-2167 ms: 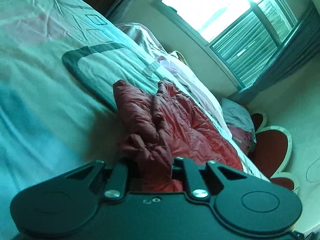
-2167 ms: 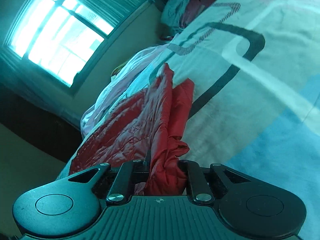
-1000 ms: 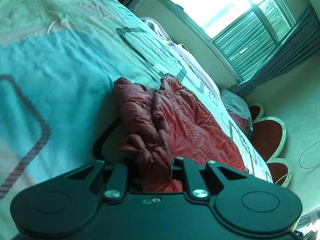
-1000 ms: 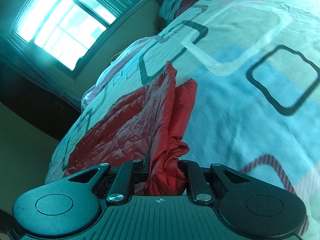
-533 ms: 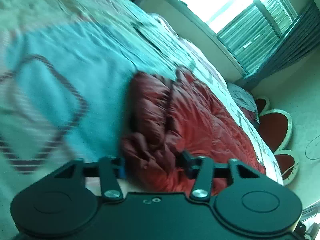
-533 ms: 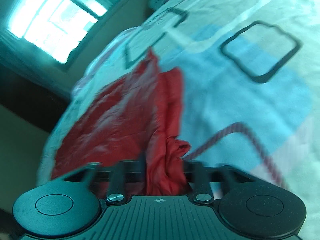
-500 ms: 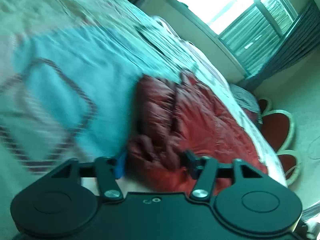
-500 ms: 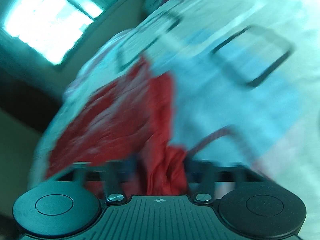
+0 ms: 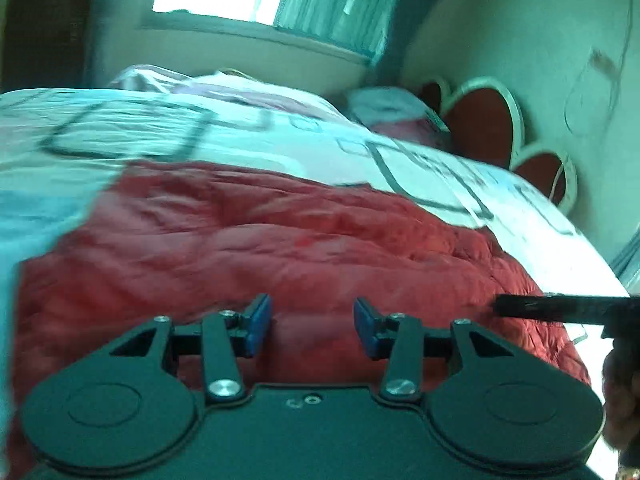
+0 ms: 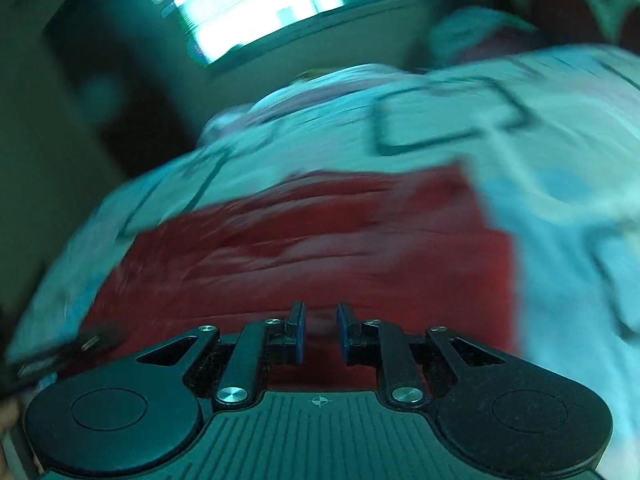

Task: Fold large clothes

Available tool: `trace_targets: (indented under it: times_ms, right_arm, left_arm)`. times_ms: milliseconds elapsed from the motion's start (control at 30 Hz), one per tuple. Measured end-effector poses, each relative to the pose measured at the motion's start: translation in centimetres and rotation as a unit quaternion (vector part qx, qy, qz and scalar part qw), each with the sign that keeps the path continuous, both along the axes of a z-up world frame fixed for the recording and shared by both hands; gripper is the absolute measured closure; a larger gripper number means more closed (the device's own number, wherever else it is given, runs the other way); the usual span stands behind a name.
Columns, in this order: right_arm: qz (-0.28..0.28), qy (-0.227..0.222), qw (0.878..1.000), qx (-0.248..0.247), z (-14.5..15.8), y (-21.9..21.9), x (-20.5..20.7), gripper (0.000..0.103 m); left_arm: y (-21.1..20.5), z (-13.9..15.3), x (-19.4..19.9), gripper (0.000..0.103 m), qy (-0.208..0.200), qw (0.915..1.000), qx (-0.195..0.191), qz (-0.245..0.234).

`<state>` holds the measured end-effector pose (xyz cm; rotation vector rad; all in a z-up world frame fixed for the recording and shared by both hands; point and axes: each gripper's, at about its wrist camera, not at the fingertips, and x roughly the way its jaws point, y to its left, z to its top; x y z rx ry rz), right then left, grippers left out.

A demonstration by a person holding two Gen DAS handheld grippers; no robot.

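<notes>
both grippers have let go: the red puffer jacket now lies folded on the bedspread; left gripper and right gripper empty, jaws just closing.

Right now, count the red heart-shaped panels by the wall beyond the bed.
3 in the left wrist view: a small one partly behind the pillow, a large middle one, and a lower one nearest the bed's corner. Others may be hidden.
</notes>
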<state>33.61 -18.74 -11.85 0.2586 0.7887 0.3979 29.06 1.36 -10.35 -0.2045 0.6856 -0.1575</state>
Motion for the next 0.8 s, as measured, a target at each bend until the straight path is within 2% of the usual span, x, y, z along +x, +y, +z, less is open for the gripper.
trace_targets:
  times_ms: [100,200,300,367,400,433,467,567,667,800]
  right_arm:
    - [0.023,0.027,0.998,-0.057,-2.6,2.7,2.0,0.085]
    - [0.030,0.037,0.996,-0.069,-4.1,3.2,2.7,0.086]
    - [0.029,0.041,0.997,-0.067,-3.4,2.7,2.6,0.085]
    - [0.015,0.021,0.998,-0.057,-1.4,1.8,1.2,0.084]
    - [0.014,0.011,0.999,-0.048,-0.3,1.4,0.0,0.078]
    - [0.013,0.004,0.999,-0.040,0.3,0.9,-1.1,0.054]
    - [0.014,-0.002,0.999,-0.034,0.6,0.7,-2.1,0.045]
    - [0.045,0.007,0.999,-0.031,-0.1,1.5,-4.5,0.045]
    - [0.063,0.016,0.994,-0.085,-2.2,3.2,-4.9,0.045]
    - [0.026,0.006,0.994,-0.103,-2.2,1.4,-5.1,0.046]
  left_arm:
    - [-0.4,-2.3,1.7,0.056,0.030,0.9994,0.016,0.003]
    - [-0.7,-3.3,1.7,0.056,0.037,0.9984,0.041,-0.012]
    - [-0.5,-2.1,0.7,0.059,0.035,0.9985,0.041,-0.004]
    - [-0.4,-0.4,-1.4,0.058,0.012,0.9994,0.033,-0.001]
    - [-0.4,0.3,-2.8,0.058,0.001,0.9997,0.023,-0.004]
    - [-0.6,0.7,-4.1,0.058,0.000,0.9999,0.012,-0.010]
    - [-1.1,0.9,-5.3,0.058,-0.002,0.9998,0.010,-0.018]
    - [-3.1,0.2,-7.3,0.057,0.000,0.9988,0.036,-0.035]
    - [-3.1,-1.3,-6.4,0.055,0.018,0.9981,0.049,-0.033]
    - [0.6,-1.3,-6.7,0.056,0.021,0.9985,0.045,0.023]
